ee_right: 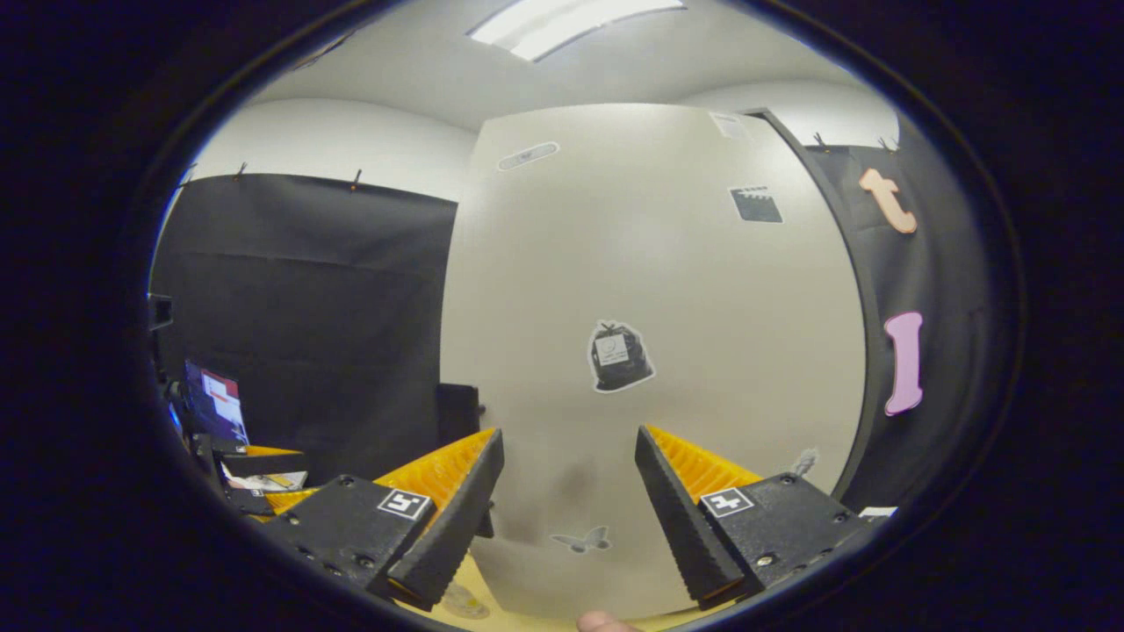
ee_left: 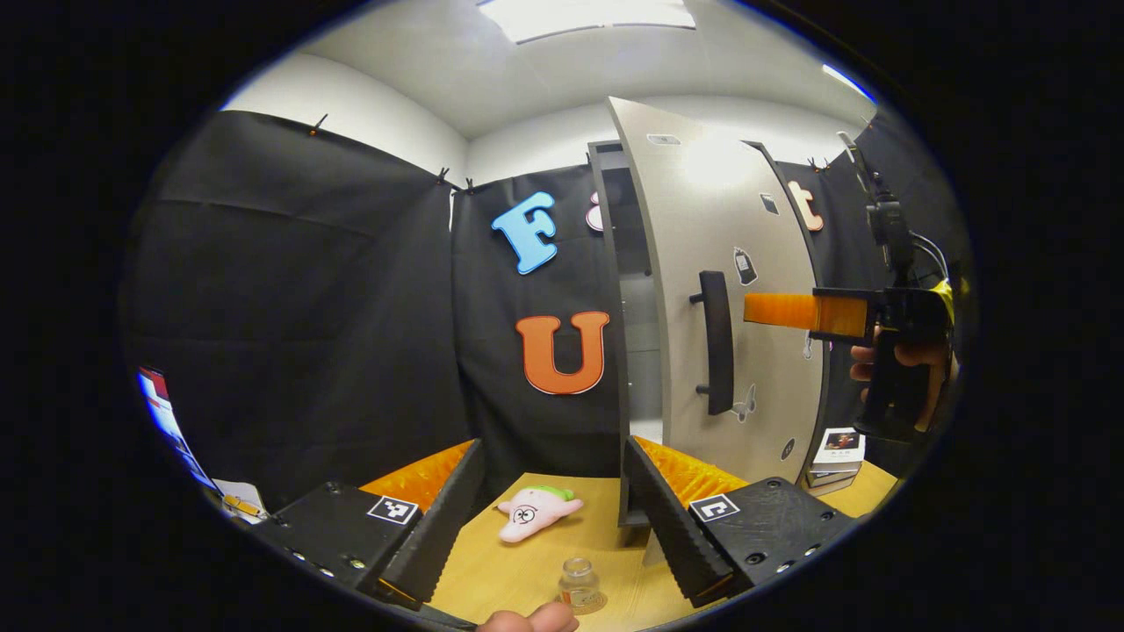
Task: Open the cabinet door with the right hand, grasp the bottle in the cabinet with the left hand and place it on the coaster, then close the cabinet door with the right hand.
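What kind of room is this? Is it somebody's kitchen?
Probably not a kitchen: it looks like a test booth. Black cloth hangs as walls, a lone cabinet with its door ajar stands on a wooden table, and a hand-held claw reaches toward the door.

Your cabinet door [ee_left: 702,263] hangs ajar ahead, handle [ee_left: 717,342] facing you. On the worktop [ee_left: 509,570], the bottle [ee_left: 580,585] stands nearest you, plush toy [ee_left: 536,509] behind it, books [ee_left: 837,456] right of the door.
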A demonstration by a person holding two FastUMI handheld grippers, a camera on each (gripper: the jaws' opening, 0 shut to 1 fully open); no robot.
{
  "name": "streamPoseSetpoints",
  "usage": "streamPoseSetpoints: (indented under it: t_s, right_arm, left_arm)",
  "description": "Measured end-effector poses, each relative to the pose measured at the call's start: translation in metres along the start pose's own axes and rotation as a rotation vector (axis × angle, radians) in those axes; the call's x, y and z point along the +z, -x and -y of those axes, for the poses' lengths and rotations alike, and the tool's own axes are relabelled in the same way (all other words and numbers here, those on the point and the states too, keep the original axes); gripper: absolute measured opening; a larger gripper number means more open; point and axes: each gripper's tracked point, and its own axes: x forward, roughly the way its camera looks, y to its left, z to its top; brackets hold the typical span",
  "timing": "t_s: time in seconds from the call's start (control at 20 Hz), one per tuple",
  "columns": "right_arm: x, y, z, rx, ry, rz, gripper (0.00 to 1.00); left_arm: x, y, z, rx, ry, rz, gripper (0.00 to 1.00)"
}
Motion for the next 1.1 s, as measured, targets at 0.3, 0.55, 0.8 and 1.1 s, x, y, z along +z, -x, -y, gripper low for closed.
streamPoseSetpoints:
  t_s: [0.3,0.55,0.8,1.1]
  right_arm:
    - [-0.008,-0.015,-0.004,-0.022,0.025,-0.015,0.96]
    - [-0.012,-0.006,-0.011,-0.017,0.013,-0.041,0.96]
    - [-0.009,0.024,-0.004,-0.067,0.054,-0.062,0.97]
    - [-0.014,0.072,0.014,-0.198,0.045,-0.084,0.96]
  left_arm:
    - [0.003,0.000,-0.004,0.018,-0.035,0.018,0.96]
    - [-0.001,-0.002,-0.001,0.014,-0.013,0.004,0.96]
    - [-0.005,-0.014,0.016,-0.060,0.012,0.010,0.96]
    - [0.001,-0.042,0.066,-0.208,0.036,0.027,0.96]
